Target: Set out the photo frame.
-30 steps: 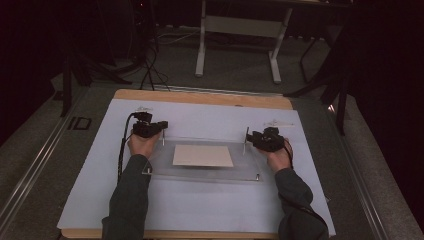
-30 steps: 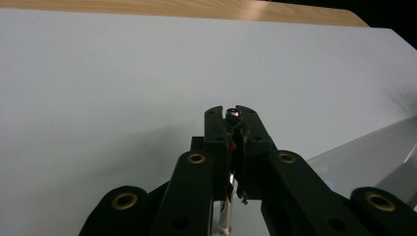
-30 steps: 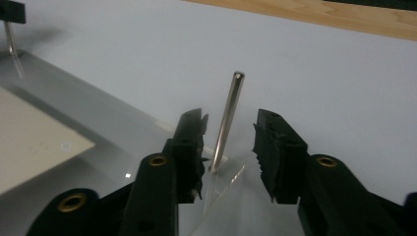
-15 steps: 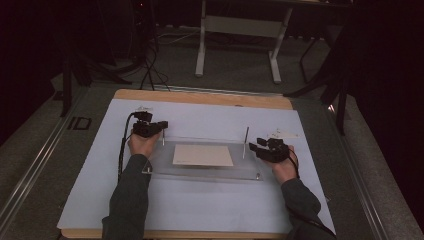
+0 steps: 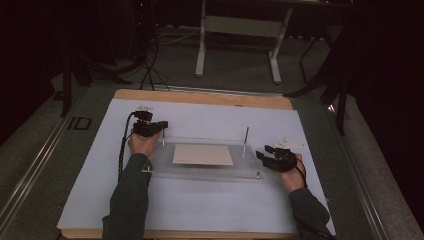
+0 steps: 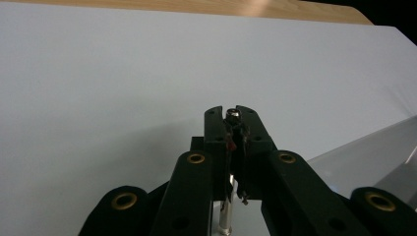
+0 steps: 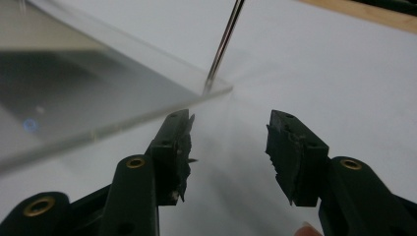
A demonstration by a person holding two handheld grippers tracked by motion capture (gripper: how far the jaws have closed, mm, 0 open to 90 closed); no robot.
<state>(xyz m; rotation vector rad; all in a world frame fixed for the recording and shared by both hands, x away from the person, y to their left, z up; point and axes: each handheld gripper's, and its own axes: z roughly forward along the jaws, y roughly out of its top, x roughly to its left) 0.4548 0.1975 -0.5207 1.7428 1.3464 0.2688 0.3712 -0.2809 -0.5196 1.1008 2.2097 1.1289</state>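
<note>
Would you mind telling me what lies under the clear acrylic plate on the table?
Through the clear acrylic plate a beige rectangular sheet shows, lying flat near the middle. Whether it lies beneath the plate or between two layers I cannot tell. Around it, the white table cover shows through.

The person wears dark grey-green long sleeves (image 5: pixel 131 192) that reach to the wrists. Each hand carries a black two-jaw tool: the left gripper (image 6: pixel 231 114) has flat black link arms joined by brass-ringed rivets (image 6: pixel 196 158) and small screw holes near the jaw ends, and a black cable (image 5: pixel 123 145) trails from it. The right gripper (image 7: pixel 230 142) has the same black links and brass rivets, with rough, chipped black pads (image 7: pixel 290 152).
</note>
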